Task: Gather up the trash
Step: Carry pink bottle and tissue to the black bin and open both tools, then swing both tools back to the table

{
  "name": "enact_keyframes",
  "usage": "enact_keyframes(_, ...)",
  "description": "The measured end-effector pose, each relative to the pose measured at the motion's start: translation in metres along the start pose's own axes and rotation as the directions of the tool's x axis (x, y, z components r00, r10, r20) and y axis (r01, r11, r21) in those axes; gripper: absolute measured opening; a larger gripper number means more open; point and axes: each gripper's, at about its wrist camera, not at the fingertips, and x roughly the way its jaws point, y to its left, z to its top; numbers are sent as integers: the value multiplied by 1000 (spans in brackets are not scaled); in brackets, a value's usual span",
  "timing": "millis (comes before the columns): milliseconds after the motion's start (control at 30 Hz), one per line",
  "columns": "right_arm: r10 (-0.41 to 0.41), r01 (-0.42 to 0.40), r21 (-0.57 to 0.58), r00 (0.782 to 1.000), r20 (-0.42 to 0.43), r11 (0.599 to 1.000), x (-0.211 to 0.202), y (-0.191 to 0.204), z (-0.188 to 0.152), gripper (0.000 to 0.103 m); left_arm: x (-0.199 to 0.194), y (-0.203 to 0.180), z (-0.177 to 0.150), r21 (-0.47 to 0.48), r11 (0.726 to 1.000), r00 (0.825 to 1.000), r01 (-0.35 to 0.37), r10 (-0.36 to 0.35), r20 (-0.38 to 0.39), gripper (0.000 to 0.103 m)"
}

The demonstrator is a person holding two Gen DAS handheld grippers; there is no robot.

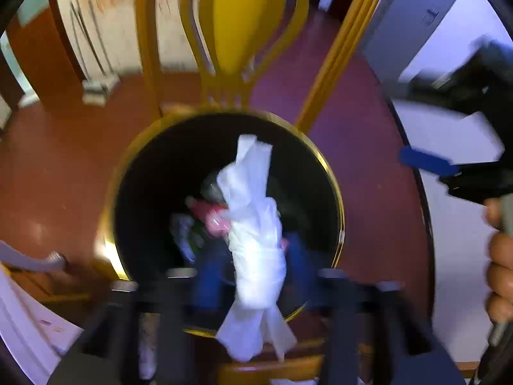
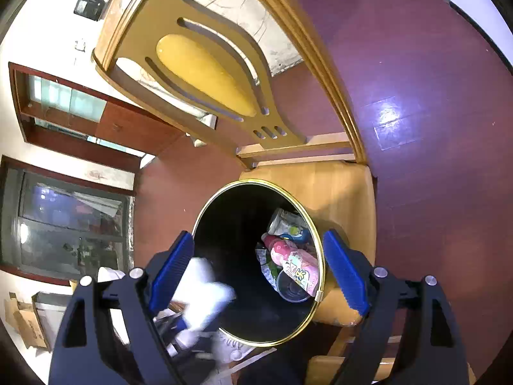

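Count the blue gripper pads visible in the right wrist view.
2: one pad left of the bin mouth, one pad right of it, over the chair seat.

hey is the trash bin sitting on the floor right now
No, the black gold-rimmed trash bin stands on the seat of the wooden chair, as the right wrist view shows, with the red-brown floor beyond the seat's edge.
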Motion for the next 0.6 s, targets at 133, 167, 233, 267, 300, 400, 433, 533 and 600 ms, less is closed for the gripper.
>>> enact_keyframes(133, 11, -12, 36, 1000, 7, 999, -2, -5, -2, 83, 17, 5, -5, -60, 998, 1000, -9, 8, -20, 97)
enact_keyframes(167, 13, -13, 39, 1000, 5, 999, -1, -4, -2, 83, 16, 7, -7, -73, 997, 1000, -2, 0, -18, 97)
enact_keyframes(233, 13, -13, 36, 1000, 3, 999, -3, -2, -2, 83, 10, 10, -6, -82, 997, 1000, -1, 0, -11, 97)
enact_keyframes(267, 12, -12, 32, 1000, 4, 999, -3, 0, -2, 83, 5, 11, -6, -82, 997, 1000, 1, -1, 1, 97)
enact_keyframes(300, 12, -12, 26, 1000, 6, 1000, -4, 3, -3, 83, -2, 12, -6, -86, 996, 1000, 2, 0, 21, 97)
enact_keyframes(400, 21, -21, 0, 1000, 15, 1000, -8, 17, -7, 83, -29, 18, -11, -116, 993, 996, -7, 18, 91, 97)
enact_keyframes(433, 23, -23, -10, 999, 22, 1000, -11, 22, -9, 83, -40, 23, -14, -130, 991, 992, -29, 45, 121, 97)
enact_keyframes(533, 29, -23, -89, 998, 64, 996, -21, 51, -23, 83, -79, 48, -28, -199, 975, 967, -102, 144, 210, 97)
enact_keyframes(600, 38, -21, -164, 994, 99, 986, -27, 74, -36, 83, -105, 69, -42, -255, 956, 943, -143, 210, 258, 97)
